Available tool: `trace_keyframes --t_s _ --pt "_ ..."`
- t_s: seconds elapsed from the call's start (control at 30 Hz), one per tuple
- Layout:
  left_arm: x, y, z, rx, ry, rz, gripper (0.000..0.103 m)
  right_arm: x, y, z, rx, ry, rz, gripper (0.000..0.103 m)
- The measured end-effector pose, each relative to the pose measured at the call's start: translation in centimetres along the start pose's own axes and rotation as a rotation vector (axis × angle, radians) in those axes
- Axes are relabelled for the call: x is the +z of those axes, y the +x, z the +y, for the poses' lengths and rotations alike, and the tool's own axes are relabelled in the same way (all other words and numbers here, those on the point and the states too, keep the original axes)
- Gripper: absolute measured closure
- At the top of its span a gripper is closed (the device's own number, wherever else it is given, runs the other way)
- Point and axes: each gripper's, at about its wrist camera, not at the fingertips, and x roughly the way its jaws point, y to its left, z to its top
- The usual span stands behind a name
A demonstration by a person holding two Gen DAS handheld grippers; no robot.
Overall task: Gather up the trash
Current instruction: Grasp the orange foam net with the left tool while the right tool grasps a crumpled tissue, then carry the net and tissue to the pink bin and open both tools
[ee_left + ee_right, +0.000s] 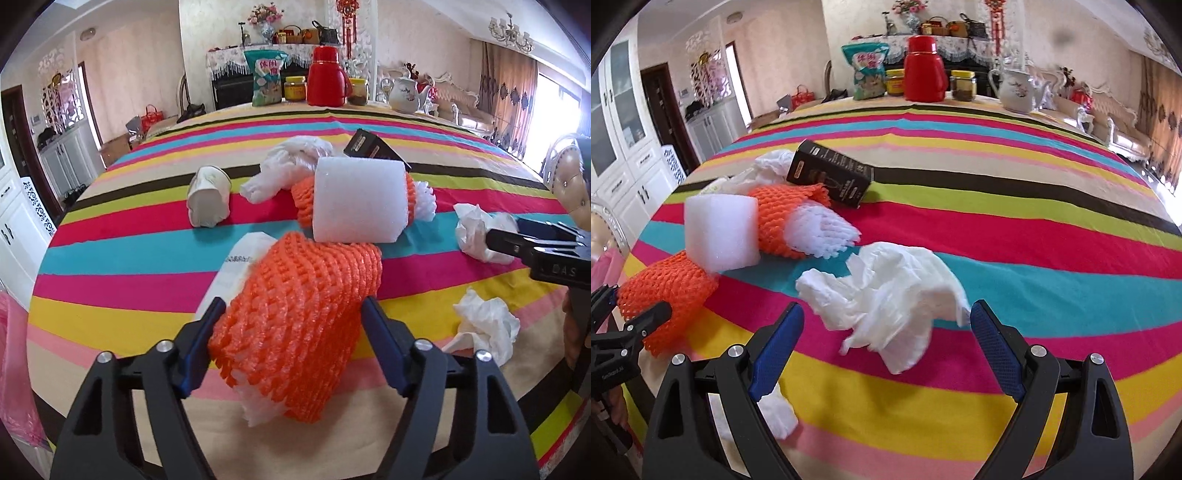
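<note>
An orange foam net [295,295] lies at the near side of the striped tablecloth [110,317], and my left gripper [293,306] is shut on it, a blue pad pressing each flank. A white foam block [358,199] leans on the net's far end. In the right wrist view my right gripper [886,314] is open, its fingers either side of a crumpled white tissue [886,291] without pressing it. Further back lie a second orange net [783,218], a black box [831,177], a crushed paper cup [208,201] and a white plastic bag [291,158].
Another crumpled tissue [484,321] lies near the right front edge. A red thermos [327,77], a snack bag [266,77], jars and a white teapot [404,94] stand along the far edge. Something pink [14,350] hangs at the left, and a padded chair [569,177] stands at the right.
</note>
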Motion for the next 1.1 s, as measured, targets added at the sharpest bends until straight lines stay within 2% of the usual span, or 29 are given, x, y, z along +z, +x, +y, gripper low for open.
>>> trace_keyframes --t_s 0.13,0.27,0.4,0.47,0.53,0.57,0.67,1.1 --pt "-0.2 0.4 -0.2 -0.019 0.007 0.015 0.048 0.5 1.7 0.4 0.003 -0.001 0.046 0.017" --pt "-0.1 0.3 -0.5 -0.021 0.02 0.001 0.066 0.6 2.8 0.9 -0.002 -0.017 0.075 0.017" --pt "0.0 -0.1 -0.2 -0.044 0.009 -0.011 0.079 0.5 3.1 1.3 -0.012 -0.027 0.083 0.029" --pt "-0.1 -0.3 0.2 -0.058 0.0 -0.014 0.081 0.3 3.0 1.4 -0.012 -0.031 0.084 0.038" --pt "-0.3 -0.5 0.5 -0.069 -0.012 -0.021 0.082 0.2 2.8 1.6 -0.02 -0.041 0.082 0.056" --pt "-0.4 -0.5 0.6 -0.072 -0.015 -0.023 0.083 0.1 2.8 1.6 -0.024 -0.044 0.081 0.067" --pt "-0.5 -0.7 0.9 -0.089 -0.032 -0.031 0.084 0.0 2.2 1.4 0.001 -0.024 0.059 0.082" --pt "-1.5 -4.0 2.1 -0.105 -0.062 -0.115 0.085 -0.9 -1.7 3.4 0.043 -0.045 -0.02 0.084"
